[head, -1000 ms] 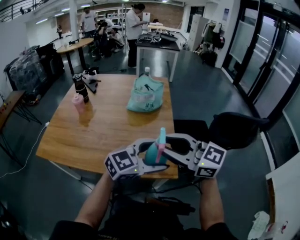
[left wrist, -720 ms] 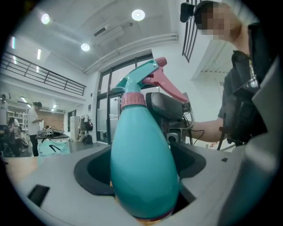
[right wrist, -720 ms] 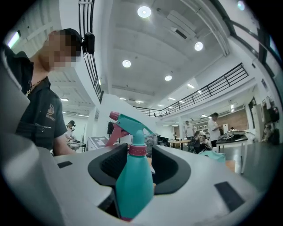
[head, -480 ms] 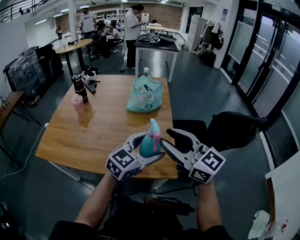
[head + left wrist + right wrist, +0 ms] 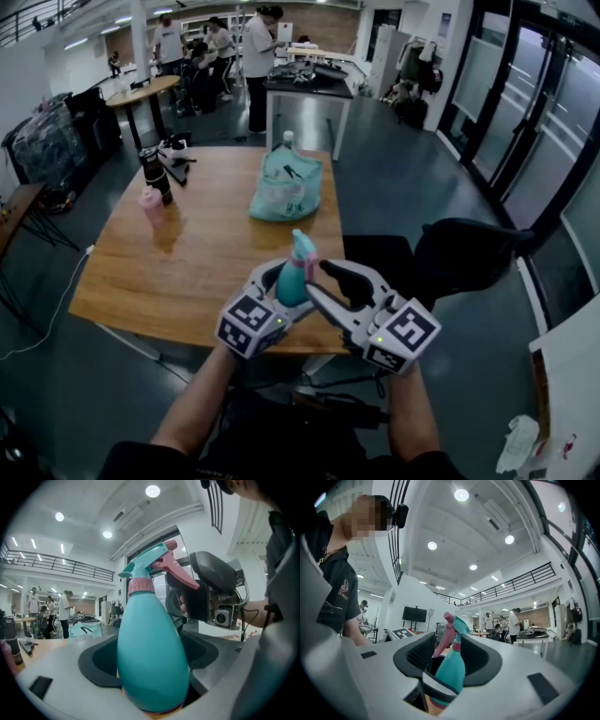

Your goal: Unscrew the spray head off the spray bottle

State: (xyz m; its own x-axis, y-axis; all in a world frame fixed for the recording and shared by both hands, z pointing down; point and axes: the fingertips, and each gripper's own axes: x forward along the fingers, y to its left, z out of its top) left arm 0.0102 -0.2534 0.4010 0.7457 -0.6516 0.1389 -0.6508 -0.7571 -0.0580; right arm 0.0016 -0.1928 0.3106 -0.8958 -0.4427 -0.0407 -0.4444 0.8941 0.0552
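Head view has me holding the spray bottle (image 5: 291, 286) up over the near edge of the bench (image 5: 187, 262), roughly upright. My left gripper (image 5: 284, 292) has its fingers clamped on the fat lower body, and that's the only thing carrying it. My right gripper (image 5: 320, 279) has just been opening its fingers and they're spread wide now. The spray head (image 5: 303, 246) lines up in the gap between them, but neither pad is pressing on it, so that hand holds nothing.

Handling guess: smooth teal plastic, egg-shaped, so probably light, a bit squashy, and keen to spin or slip in a grip. Low at the widest part seems the right spot for the left. For the twist I'd go for the pink collar (image 5: 140, 586) under the head, not the pink trigger (image 5: 174, 571), which would likely just flex or squirt.

Count: one spray bottle, one head, one collar, one trigger, two grippers. Further back on the bench: one teal bag (image 5: 286, 187), one small pink bottle (image 5: 152, 208).
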